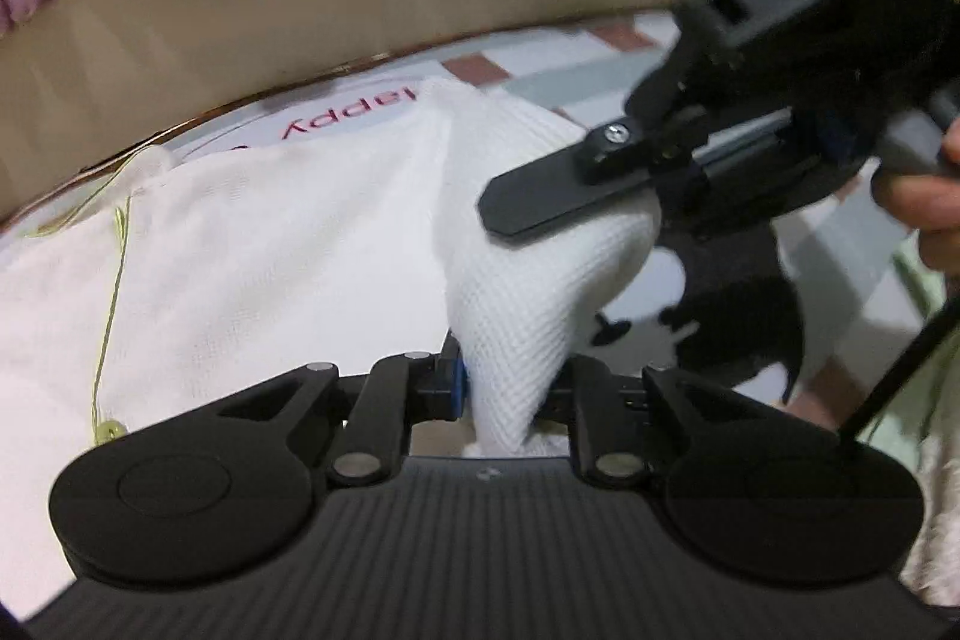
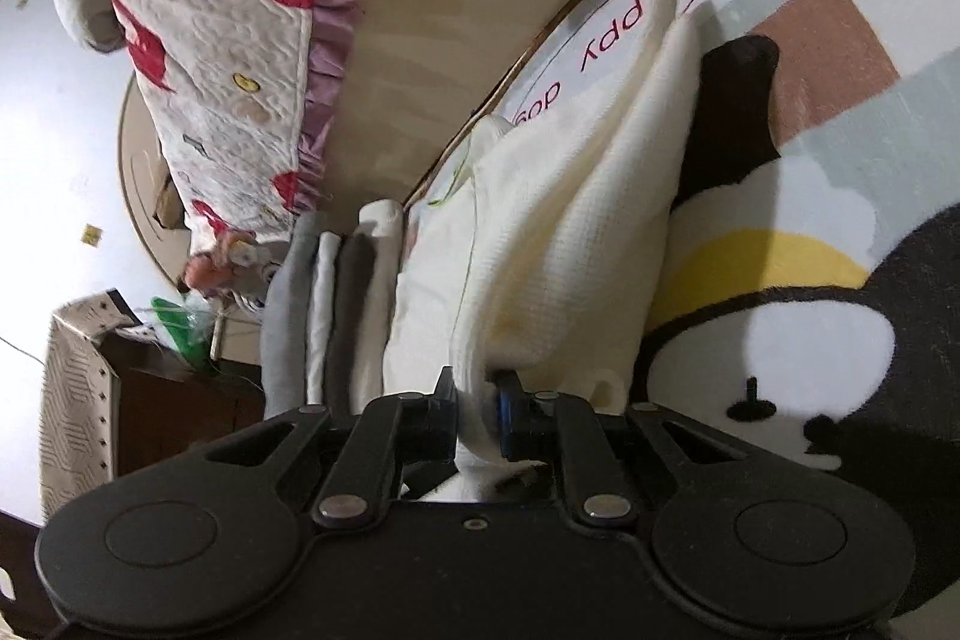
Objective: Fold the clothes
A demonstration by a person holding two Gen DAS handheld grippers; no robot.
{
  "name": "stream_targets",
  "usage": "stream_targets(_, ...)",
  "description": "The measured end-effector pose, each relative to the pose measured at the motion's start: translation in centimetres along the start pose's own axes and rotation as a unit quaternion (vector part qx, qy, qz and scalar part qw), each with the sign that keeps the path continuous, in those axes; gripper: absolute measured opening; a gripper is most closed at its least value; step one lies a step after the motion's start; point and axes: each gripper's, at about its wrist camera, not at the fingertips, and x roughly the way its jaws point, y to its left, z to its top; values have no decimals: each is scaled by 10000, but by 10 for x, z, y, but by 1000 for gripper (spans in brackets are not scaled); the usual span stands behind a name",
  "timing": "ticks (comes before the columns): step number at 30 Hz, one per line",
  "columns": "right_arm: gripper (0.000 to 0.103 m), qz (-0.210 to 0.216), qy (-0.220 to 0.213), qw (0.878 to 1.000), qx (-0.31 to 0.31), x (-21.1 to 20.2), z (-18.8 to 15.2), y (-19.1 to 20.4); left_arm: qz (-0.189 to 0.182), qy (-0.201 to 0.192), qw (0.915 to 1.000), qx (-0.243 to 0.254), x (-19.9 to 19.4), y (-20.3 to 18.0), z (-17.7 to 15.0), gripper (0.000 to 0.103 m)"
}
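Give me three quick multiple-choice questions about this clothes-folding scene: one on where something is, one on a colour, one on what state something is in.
1. Where does the stack of folded clothes lie?
A. On top of the white garment
B. Beside the white garment, by the sofa
C. On the quilted cover

2. What colour is the lettering on the rug?
A. Red
B. Blue
C. Green

3. What is the left hand-held gripper doing?
A. Standing open over the rug
B. Pinching the white garment
C. Holding a black sock

Answers: 1 B, the stack sits next to the white garment, near the sofa base. 2 A, the letters read red. 3 B, white fabric is clamped between its fingers.
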Motion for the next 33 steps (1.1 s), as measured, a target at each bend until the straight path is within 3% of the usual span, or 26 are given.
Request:
stream_targets(2,32,53,-144,9999,27,-3,2,2,20,-117,9999,-98,-8,6,0,14)
stream_targets(3,59,44,-250,9996,75,-6,3,1,33,-190,9998,-92,-12,8,0,14)
stream_targets(4,77,9,-364,9992,154,-9,4,-1,44,-246,9997,-43,-15,9,-1,14)
stream_targets(10,79,80,-692,9936,890,-7,24,-24,-1,-300,9994,189,-20,2,-11,13)
stream_targets(13,79,92,-850,9923,899,8,41,-29,-25,-367,9992,183,-25,4,-13,13)
stream_targets(14,76,109,-893,9924,844,14,44,-30,-22,-400,9990,174,-26,7,-12,13)
stream_targets(16,11,-6,-923,9949,410,28,45,-26,-12,-434,9990,87,-27,11,-11,13)
stream_targets(21,11,7,-764,9965,-349,48,39,-4,-149,-448,9974,-552,-29,27,-29,13)
stream_targets(24,11,173,-678,9955,-646,52,35,10,-98,-463,9977,-494,-31,26,-32,13)
stream_targets(33,11,437,-779,9938,-666,38,33,14,79,-545,9973,-477,-54,28,-16,13)
